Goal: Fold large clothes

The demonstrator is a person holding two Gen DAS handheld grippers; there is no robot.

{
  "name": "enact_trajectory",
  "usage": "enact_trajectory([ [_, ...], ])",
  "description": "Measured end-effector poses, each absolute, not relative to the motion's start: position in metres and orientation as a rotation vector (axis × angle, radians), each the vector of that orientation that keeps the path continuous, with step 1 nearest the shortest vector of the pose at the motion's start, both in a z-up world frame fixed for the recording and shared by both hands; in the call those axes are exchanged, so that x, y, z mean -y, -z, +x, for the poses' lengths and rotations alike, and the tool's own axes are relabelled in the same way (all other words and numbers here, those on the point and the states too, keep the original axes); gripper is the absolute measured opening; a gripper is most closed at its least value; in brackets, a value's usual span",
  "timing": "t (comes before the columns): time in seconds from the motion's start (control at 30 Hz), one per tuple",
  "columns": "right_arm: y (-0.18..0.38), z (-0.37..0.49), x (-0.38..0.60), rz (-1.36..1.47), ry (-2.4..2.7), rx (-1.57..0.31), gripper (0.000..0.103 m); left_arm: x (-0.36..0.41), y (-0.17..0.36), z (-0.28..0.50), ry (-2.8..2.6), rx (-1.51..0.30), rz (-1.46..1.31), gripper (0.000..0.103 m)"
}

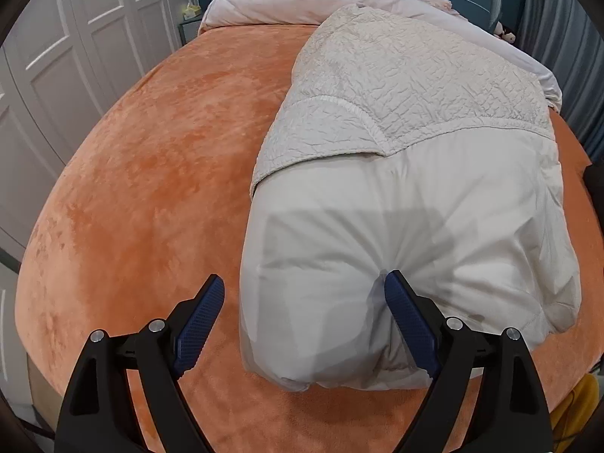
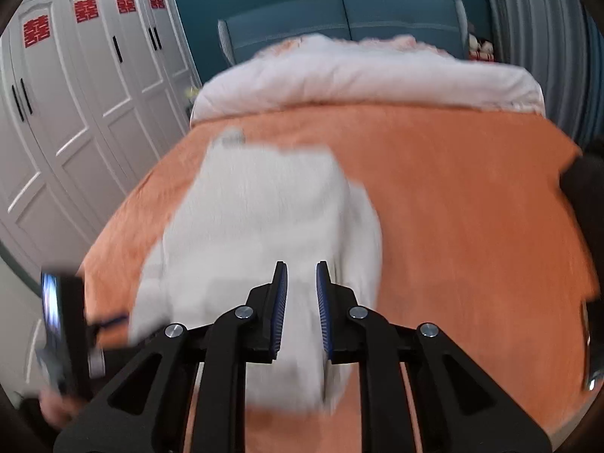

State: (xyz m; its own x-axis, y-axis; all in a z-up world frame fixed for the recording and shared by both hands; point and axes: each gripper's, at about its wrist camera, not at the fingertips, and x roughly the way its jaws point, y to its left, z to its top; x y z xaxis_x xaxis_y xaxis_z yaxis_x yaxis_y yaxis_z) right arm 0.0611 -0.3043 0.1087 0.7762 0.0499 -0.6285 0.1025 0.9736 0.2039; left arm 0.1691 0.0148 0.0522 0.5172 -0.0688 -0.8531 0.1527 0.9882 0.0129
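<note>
A large white padded garment (image 1: pixel 407 226) lies folded on the orange bed cover (image 1: pixel 151 173), its crinkled lining side turned up at the far end. My left gripper (image 1: pixel 305 283) is open, with its right finger (image 1: pixel 409 313) pressing into the garment's near end and its left finger over the bed cover. In the right wrist view the same garment (image 2: pixel 264 219) is blurred by motion. My right gripper (image 2: pixel 302 275) hangs above its near end, jaws a narrow gap apart with nothing seen between them. The left gripper's body (image 2: pixel 71 324) shows at the left edge.
A rolled pale pink duvet (image 2: pixel 358 75) lies across the head of the bed against a blue headboard (image 2: pixel 339 19). White wardrobe doors (image 2: pixel 75 113) stand along the left. Grey curtains (image 2: pixel 547 37) hang on the right. The bed's right edge (image 1: pixel 581 158) is close to the garment.
</note>
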Motion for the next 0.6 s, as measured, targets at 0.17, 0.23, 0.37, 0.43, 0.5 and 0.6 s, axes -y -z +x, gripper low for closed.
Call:
enact_trajectory([
  [0.17, -0.073, 0.150, 0.310, 0.220, 0.060, -0.823, 0.014, -0.016, -0.052, 0.170, 0.124, -1.034, 0.082, 0.087],
  [0.23, -0.025, 0.182, 0.317, 0.298, 0.039, -0.966, 0.012, -0.016, -0.051, 0.169, 0.137, -1.040, 0.074, 0.092],
  [0.37, -0.015, 0.175, 0.325, 0.379, 0.047, -0.992, 0.012, -0.015, -0.049, 0.171, 0.144, -1.065, 0.062, 0.094],
  [0.43, -0.037, 0.147, 0.324, 0.408, 0.010, -0.935, 0.015, -0.017, -0.048, 0.170, 0.136, -1.059, 0.072, 0.094],
  [0.5, -0.053, 0.109, 0.319, 0.383, -0.025, -0.891, 0.015, -0.018, -0.047, 0.169, 0.135, -1.060, 0.059, 0.094],
  [0.6, -0.044, 0.053, 0.302, 0.320, -0.028, -0.905, 0.015, -0.014, -0.047, 0.166, 0.113, -1.057, 0.058, 0.094],
])
